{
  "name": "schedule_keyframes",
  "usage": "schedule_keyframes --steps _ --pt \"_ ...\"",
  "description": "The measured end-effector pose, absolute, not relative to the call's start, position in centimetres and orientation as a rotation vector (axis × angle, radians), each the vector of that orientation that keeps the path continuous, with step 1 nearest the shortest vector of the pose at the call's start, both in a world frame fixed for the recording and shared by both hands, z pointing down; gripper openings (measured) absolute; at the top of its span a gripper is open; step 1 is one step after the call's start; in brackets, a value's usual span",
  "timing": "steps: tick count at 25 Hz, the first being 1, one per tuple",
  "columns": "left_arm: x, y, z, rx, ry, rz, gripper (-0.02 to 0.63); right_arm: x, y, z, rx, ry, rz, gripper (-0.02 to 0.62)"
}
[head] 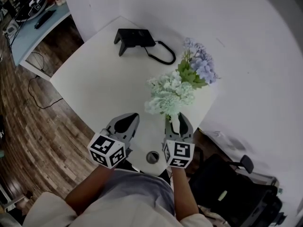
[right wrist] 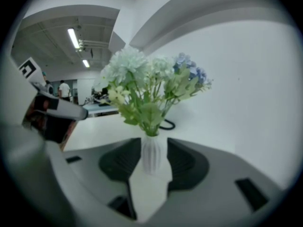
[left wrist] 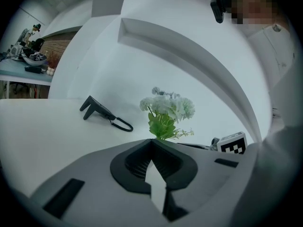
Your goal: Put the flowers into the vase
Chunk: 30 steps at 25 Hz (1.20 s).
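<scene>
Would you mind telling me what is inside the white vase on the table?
Pale green flowers and blue flowers stand in the vase. Its opaque ribbed wall hides their lower stems and any water.

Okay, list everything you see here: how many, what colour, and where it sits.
table: one, white, centre
vase: one, white, ribbed, at near table edge
flowers: two bunches, pale green and blue-purple, in the vase
stand: one, black, far side of table
cable: one, black, looped beside stand
chair: one, black, beside table, lower right
left gripper: grey, shut, empty, over table
right gripper: grey, open, vase between jaws
</scene>
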<state>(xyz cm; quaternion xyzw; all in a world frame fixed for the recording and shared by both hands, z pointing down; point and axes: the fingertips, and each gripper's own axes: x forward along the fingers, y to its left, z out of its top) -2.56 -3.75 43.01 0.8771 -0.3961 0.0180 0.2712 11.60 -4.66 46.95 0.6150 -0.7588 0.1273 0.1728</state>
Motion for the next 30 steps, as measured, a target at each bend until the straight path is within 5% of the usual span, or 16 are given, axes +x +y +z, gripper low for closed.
schedule_keyframes --steps 12,30 --pt "-1.7 -3.1 42.2 2.399 -1.021 0.054 0.025 11.8 -2.1 45.0 1.757 -2.201 0.383 0.037" --pt "-1.3 -2.1 39.3 2.479 -0.922 0.048 0.025 9.8 1.4 36.4 1.652 -2.399 0.425 0.023"
